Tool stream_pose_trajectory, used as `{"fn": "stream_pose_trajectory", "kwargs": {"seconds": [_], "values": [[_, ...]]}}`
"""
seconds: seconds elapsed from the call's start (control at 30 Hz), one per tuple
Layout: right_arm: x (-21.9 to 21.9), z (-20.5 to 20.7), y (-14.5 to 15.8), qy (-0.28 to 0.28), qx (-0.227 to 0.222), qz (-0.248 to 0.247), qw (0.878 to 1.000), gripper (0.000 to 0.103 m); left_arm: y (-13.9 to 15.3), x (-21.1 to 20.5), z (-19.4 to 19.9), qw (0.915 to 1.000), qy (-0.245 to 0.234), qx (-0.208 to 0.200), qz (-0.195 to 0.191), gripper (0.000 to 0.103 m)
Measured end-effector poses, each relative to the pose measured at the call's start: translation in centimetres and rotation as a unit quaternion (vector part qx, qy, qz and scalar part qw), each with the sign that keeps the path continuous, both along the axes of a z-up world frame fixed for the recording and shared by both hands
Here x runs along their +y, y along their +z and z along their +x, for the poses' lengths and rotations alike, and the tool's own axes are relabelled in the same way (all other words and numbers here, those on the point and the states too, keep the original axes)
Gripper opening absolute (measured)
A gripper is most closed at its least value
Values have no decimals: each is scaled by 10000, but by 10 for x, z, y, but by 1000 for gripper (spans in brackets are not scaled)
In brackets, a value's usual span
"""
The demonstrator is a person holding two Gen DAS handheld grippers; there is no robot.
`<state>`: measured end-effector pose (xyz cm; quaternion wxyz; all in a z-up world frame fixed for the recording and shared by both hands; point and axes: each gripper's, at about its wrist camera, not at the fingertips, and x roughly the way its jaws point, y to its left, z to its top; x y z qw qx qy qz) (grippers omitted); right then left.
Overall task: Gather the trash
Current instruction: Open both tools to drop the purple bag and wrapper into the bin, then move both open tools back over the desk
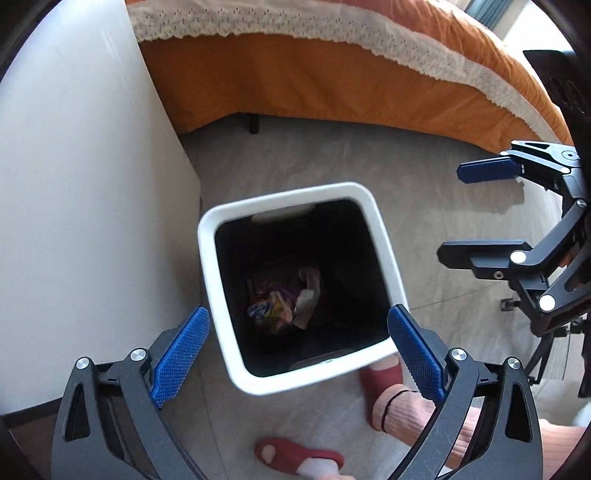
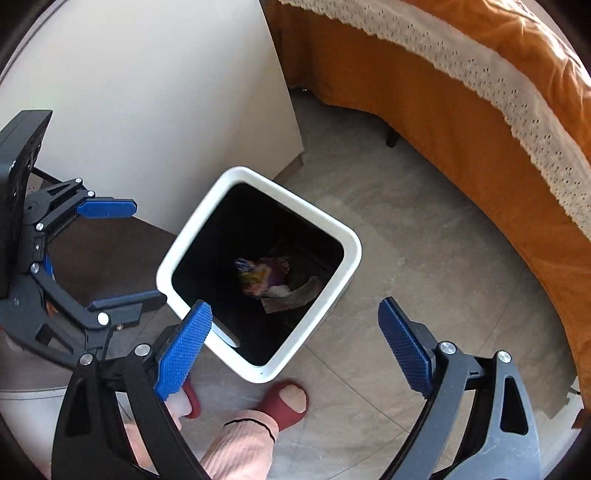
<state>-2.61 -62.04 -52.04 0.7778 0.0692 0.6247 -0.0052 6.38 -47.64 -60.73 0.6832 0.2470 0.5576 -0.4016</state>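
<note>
both hand-held grippers hang open over the trash bin

the landmark is the white trash bin point(image 1: 295, 284), a square bin with rounded corners and a dark inside, standing on the grey tiled floor point(image 1: 332, 155).

left of the bin rises a white cabinet point(image 1: 81, 184), its side panel just beside the bin's rim.

the left hand-held gripper point(image 1: 297, 354) hangs above the bin's near edge. its blue ribbed pads point(image 1: 181, 354) are spread wide, one on each side of the bin's near rim, and nothing is held between them. in the right wrist view the same left hand-held gripper point(image 2: 120, 251) sits left of the bin, jaws wide apart and empty.

at the bottom of the bin lies the trash point(image 1: 284, 299): a crumpled colourful wrapper with pale paper scraps beside it. the right wrist view shows the same trash point(image 2: 273, 284) deep inside the bin point(image 2: 258, 273).

below the bin, close to its near wall, are the person's feet in red slippers point(image 1: 299, 458) and pink socks point(image 1: 399, 406).

beyond the bin runs a bed with an orange cover point(image 1: 314, 81) and a white lace trim point(image 1: 295, 26).

right of the bin, the right hand-held gripper point(image 1: 448, 212) hangs above the floor, jaws wide apart and empty. in its own view the right hand-held gripper point(image 2: 295, 343) is over the bin's near corner, pads point(image 2: 404, 350) far apart, holding nothing.
</note>
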Motion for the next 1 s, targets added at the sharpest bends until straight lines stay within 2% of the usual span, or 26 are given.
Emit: {"fn": "stream_pose_trajectory", "kwargs": {"seconds": [0.1,0.2,0.37,0.57,0.6,0.8,1.0], "values": [[5,4,21,21,-106,-51,9999,91,19,4,1,10000,41,-38,-68,96],[13,10,51,30,-232,-157,9996,92,50,5,1,9997,85,-130,-178,96],[26,8,107,-108,-484,-340,9982,95,117,12,-6,9982,113,-443,-389,96],[42,-2,203,-510,-990,-520,9924,98,221,26,-23,9924,223,-877,-832,97],[45,-3,216,-552,-1065,-537,9913,98,245,31,-28,9899,291,-1071,-886,97],[71,-1,299,-712,-1635,-688,9816,98,336,67,-38,9767,649,-1630,-1236,98],[124,23,358,-285,-2232,-799,9711,98,393,120,-24,9609,1010,-2274,-1211,98]]}}
